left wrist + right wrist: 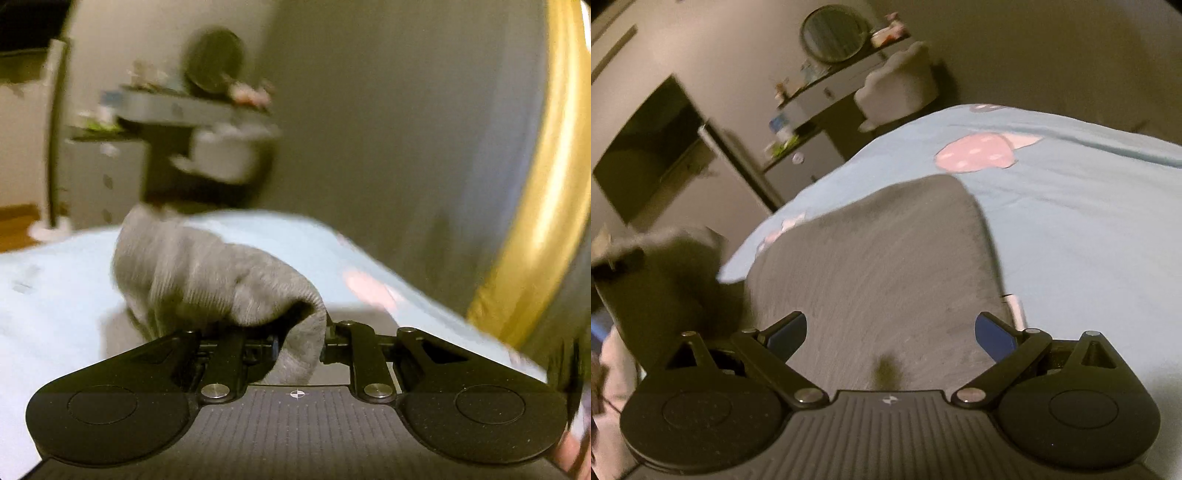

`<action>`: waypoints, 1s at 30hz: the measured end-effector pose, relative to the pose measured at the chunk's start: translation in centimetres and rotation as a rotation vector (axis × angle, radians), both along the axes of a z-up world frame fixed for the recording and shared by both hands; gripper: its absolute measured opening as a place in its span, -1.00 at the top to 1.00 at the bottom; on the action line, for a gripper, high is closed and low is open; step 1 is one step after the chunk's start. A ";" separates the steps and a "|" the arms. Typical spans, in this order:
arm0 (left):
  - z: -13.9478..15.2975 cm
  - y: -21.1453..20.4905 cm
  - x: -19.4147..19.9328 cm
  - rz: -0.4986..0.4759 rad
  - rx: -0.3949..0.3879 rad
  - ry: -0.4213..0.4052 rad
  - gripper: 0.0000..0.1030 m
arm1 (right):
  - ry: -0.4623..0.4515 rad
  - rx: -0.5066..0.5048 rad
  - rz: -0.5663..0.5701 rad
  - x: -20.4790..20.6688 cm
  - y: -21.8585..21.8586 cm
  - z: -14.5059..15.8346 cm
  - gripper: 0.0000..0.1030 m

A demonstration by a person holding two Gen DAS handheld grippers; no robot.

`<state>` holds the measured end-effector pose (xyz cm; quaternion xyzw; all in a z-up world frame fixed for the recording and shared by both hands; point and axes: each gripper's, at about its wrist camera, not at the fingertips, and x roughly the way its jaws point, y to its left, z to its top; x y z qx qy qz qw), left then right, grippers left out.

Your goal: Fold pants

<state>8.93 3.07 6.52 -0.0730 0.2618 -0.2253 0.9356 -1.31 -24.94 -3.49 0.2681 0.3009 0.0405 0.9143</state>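
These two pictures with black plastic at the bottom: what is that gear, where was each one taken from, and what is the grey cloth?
A person holds a pair of hand tongs in each hand, and each carries a wide-angle camera looking forward along its two fingers. The black parts at the bottom are the tongs themselves.

The left wrist picture shows the left tongs closed on a bunch of grey pants, lifted over a light blue bed sheet.

The right wrist picture shows the right tongs wide open and holding nothing, above the rest of the grey pants lying on the same sheet, which has pink prints. Both pictures are blurred. Behind the bed stands a shelf with a round mirror.
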 end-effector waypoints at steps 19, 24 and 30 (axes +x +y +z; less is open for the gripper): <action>-4.3 2.9 -5.9 0.410 -0.145 0.149 -0.83 | -0.001 0.189 0.027 0.1 -1.4 -0.1 -0.90; -8.0 6.5 -5.7 0.617 -0.233 0.275 -0.83 | 0.042 0.212 0.103 1.7 0.5 0.5 -0.90; -12.6 10.3 -6.2 0.760 -0.490 0.462 -0.82 | 0.173 0.297 0.116 4.8 2.5 -1.2 -0.92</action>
